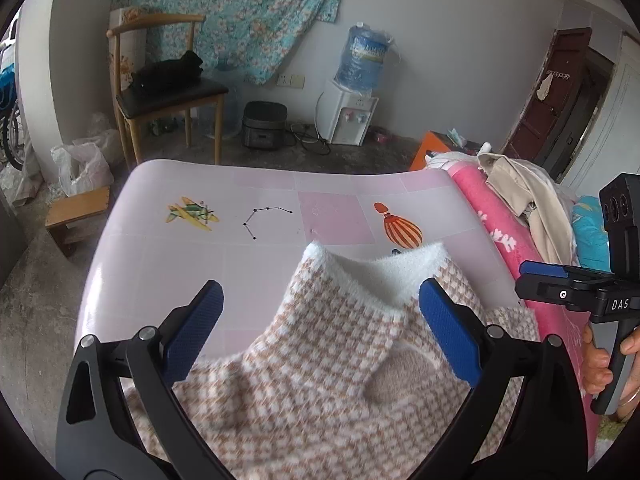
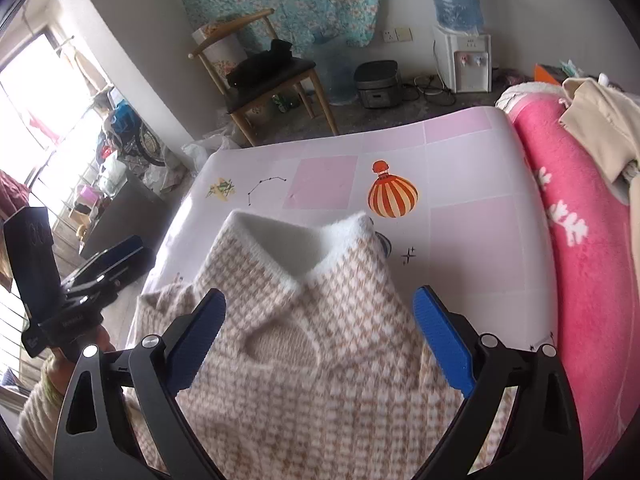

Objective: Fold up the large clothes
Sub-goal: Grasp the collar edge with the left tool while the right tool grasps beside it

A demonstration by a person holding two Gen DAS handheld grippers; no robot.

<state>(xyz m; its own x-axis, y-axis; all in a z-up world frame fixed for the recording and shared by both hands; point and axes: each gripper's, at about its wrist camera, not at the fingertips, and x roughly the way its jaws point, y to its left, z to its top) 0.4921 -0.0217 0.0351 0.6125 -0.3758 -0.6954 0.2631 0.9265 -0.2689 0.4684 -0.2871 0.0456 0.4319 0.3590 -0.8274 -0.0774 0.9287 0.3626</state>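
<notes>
A tan-and-white houndstooth sweater (image 1: 320,380) lies spread on the pink table (image 1: 200,264), its white collar (image 1: 384,276) at the far end. My left gripper (image 1: 321,285) hovers open above the sweater, one blue pad on each side of the collar area, with nothing between them. In the right wrist view the same sweater (image 2: 320,392) fills the foreground, and my right gripper (image 2: 320,293) is open over it below the collar (image 2: 296,240). Each gripper shows in the other's view, the right one (image 1: 528,276) hand-held at the table's right edge and the left one (image 2: 132,250) at its left edge.
A pink blanket (image 2: 580,260) with beige clothes (image 2: 600,132) piled on it borders the table on the right. Bare table top (image 2: 472,248) with balloon and plane prints lies beyond the collar. A wooden chair (image 1: 168,92) and a water dispenser (image 1: 348,116) stand by the far wall.
</notes>
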